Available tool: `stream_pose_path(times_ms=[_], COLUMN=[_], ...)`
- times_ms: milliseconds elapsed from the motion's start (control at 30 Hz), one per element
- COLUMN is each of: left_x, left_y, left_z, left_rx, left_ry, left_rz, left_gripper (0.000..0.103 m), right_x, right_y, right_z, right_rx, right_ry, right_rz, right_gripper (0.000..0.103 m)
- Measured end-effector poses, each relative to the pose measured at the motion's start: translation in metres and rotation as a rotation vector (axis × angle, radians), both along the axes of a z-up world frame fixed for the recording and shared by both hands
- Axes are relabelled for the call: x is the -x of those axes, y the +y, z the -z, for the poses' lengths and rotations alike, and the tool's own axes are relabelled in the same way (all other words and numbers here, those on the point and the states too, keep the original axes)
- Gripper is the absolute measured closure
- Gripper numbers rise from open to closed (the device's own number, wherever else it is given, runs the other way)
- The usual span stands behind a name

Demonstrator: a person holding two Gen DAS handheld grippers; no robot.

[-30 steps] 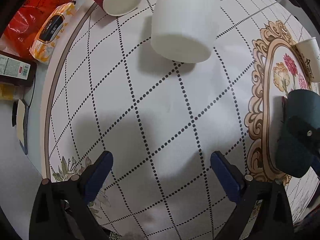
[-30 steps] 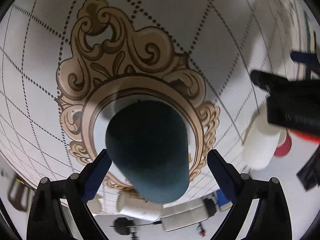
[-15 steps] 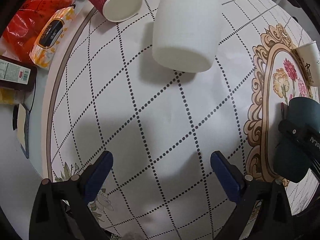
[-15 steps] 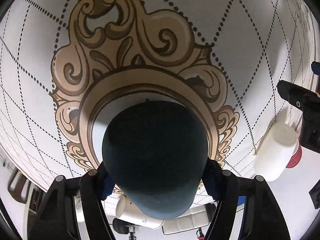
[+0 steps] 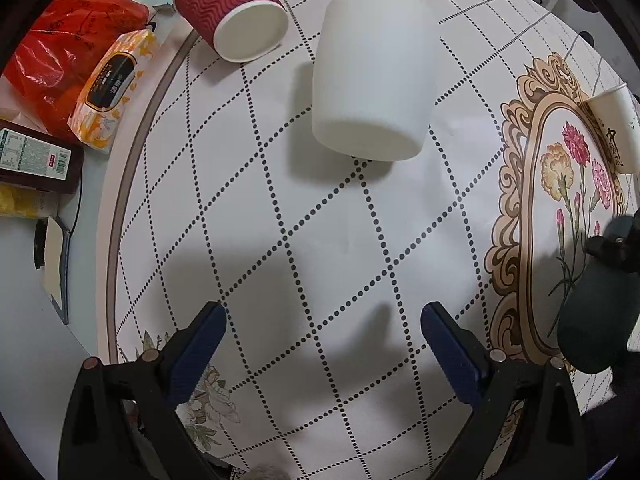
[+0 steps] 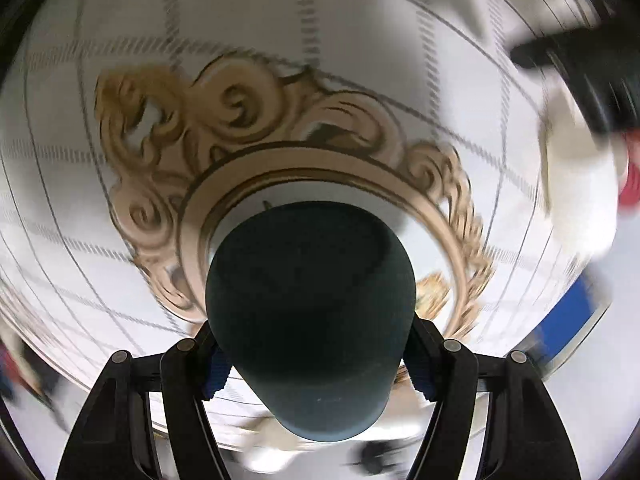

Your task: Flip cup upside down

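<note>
A dark teal cup (image 6: 312,312) fills the lower middle of the right wrist view. My right gripper (image 6: 316,364) is shut on it, one blue pad on each side, holding it over the ornate gold frame printed on the tablecloth (image 6: 280,128). The view is motion-blurred. The same cup (image 5: 596,320) shows at the right edge of the left wrist view. My left gripper (image 5: 322,340) is open and empty above the patterned tablecloth (image 5: 280,240).
A white cup (image 5: 372,76) sits upside down ahead of the left gripper. A red ribbed paper cup (image 5: 232,8) lies beyond it. A printed paper cup (image 5: 612,128) is at the right. A red bag (image 5: 60,52), tissue pack (image 5: 112,84) and dark box (image 5: 36,160) lie left.
The right gripper closed on the dark teal cup and has begun moving with it; its view is now blurred. The left gripper stayed open and drifted back slightly.
</note>
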State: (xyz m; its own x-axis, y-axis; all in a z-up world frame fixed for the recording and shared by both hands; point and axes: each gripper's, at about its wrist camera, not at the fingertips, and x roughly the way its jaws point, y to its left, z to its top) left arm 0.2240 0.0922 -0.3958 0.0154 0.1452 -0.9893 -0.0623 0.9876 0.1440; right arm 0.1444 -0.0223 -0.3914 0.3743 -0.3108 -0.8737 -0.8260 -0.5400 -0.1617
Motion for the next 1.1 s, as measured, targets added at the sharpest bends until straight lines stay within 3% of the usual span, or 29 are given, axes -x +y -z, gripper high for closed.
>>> stream_pose_path(times_ms=[300,767,933,1100], left_x=[-0.007,0.001,0.011,0.015], left_y=[-0.007,-0.076,-0.09,-0.101], left_z=[-0.014,-0.016,-0.018,-0.02], left_rx=[-0.006,0.004,0.008,0.014], left_ry=[-0.019,-0.018,-0.015,-0.013], left_rz=[0.036,0.117,0.127,0.133], left_gripper=[0.003,0.003,0.003,0.003], right_x=[-0.062,-0.116,-0.132,-0.131], right_y=[-0.001,-0.107,-0.136,-0.162], right_z=[-0.017,0.0,0.007,0.022], right_rx=[-0.04,-0.038,-0.02,-0.009], right_ry=[0.096,0.218,0.268,0.293], right_rz=[0.616,1.395,1.596,1.705], right_gripper=[0.031,0.03,0.03,0.03])
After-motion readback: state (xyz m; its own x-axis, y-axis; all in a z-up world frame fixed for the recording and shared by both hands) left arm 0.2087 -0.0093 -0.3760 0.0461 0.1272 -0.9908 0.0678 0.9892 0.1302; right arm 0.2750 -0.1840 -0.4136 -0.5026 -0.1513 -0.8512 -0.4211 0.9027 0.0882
